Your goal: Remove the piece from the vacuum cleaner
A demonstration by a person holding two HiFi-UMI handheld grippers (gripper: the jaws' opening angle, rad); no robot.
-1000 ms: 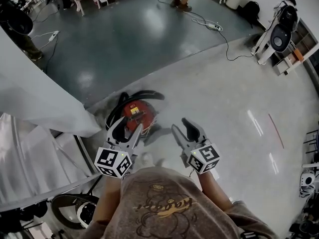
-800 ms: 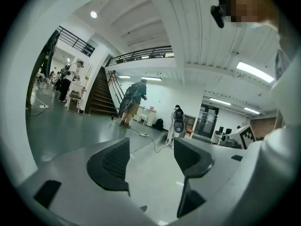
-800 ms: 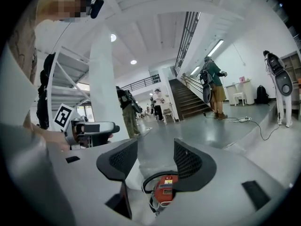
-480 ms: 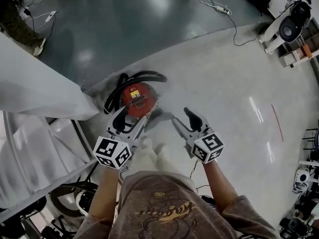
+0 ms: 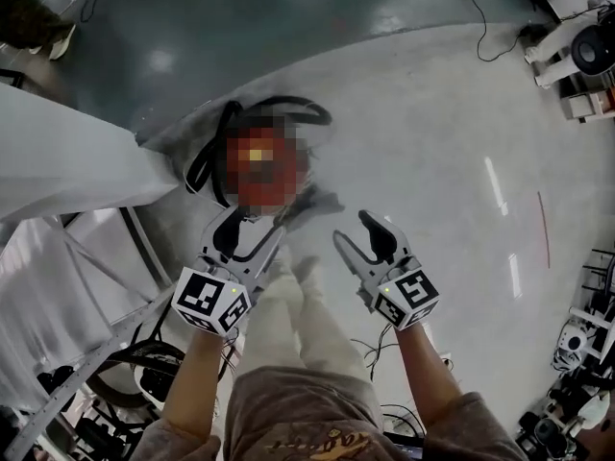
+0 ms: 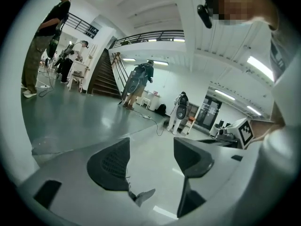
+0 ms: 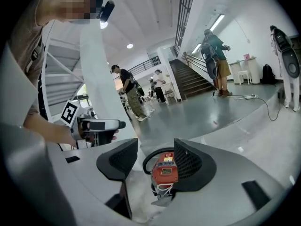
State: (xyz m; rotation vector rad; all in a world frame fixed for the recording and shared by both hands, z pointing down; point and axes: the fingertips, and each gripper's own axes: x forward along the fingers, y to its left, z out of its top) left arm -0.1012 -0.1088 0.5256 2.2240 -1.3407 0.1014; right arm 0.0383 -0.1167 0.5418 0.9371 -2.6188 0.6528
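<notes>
Right gripper view is showing a round red vacuum cleaner point(image 7: 164, 171), its yellow label point(image 7: 168, 159) unreadable. The right gripper point(image 7: 156, 145) and left gripper point(image 6: 151, 145) jaws have just been opening and are standing spread, gripping nothing.

No legible txt, yellow label point(image 7: 168, 159) on red vac point(image 7: 164, 173) too small, shirt print point(image 5: 309, 442) cut off, unreadable

The vacuum cleaner point(image 7: 164, 169) has a glossy red plastic body, and its hose point(image 5: 288, 104) is smooth black, rubbery-looking. The pale floor point(image 5: 432, 161) and the dark grey-green floor point(image 5: 192, 27) are both polished and mirror the lamps. The left claw point(image 5: 252, 233) and right claw point(image 5: 356, 230) are matt grey plastic. Their black pads point(image 6: 113, 166) are finely dimpled. The person's pale trousers point(image 5: 288, 325) and brown shirt point(image 5: 307, 421) are soft matt cloth.
</notes>
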